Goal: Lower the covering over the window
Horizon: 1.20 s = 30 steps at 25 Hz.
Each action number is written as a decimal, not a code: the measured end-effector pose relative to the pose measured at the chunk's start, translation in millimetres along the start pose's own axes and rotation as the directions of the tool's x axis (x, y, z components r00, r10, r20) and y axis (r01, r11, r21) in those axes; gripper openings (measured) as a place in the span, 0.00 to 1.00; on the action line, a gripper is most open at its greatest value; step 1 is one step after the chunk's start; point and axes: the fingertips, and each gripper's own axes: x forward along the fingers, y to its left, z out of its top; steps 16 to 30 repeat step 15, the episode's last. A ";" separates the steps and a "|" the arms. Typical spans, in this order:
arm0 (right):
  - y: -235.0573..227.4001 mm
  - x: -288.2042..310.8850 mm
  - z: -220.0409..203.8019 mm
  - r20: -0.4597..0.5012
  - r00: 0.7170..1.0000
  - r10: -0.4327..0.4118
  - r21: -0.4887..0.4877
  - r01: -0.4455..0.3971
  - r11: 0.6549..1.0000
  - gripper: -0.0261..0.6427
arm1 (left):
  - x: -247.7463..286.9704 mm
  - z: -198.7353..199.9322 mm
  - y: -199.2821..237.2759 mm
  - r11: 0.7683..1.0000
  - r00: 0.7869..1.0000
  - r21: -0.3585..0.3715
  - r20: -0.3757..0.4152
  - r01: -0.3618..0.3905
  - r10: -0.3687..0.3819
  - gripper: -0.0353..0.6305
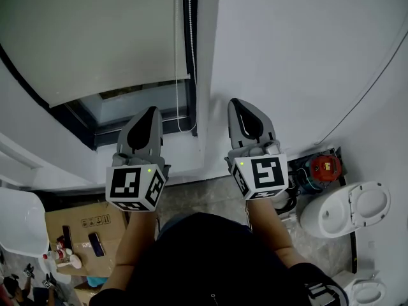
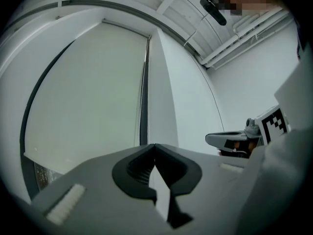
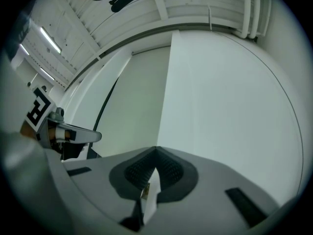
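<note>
Currently, left tool (image 1: 153, 110) and right tool (image 1: 239, 104) are clenched, empty; the pull cord (image 1: 177, 101) hangs vertically at the right edge of the blind (image 1: 95, 37), between them, nearer the left tool.

Shows a plain white painted wall (image 1: 287, 56) beside a dark-framed glass window (image 1: 115, 110). Below, takes in grey speckled floor (image 1: 204, 196), a white ceramic toilet (image 1: 347, 209) at right, a brown cardboard box (image 1: 73, 225) at left. Overhead, reveals white beamed ceiling (image 3: 195, 4) with long strip lights (image 3: 47, 40).

Bare workroom: white wall (image 1: 306, 56), cardboard box (image 1: 80, 225), toilet (image 1: 344, 210) on floor (image 1: 210, 196).
</note>
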 end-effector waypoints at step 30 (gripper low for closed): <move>3.2 1.2 -5.1 -0.002 0.999 0.040 0.002 -0.040 0.999 0.06 | -0.2 -5.5 -8.4 1.000 1.000 0.006 -0.011 -0.006 0.006 0.07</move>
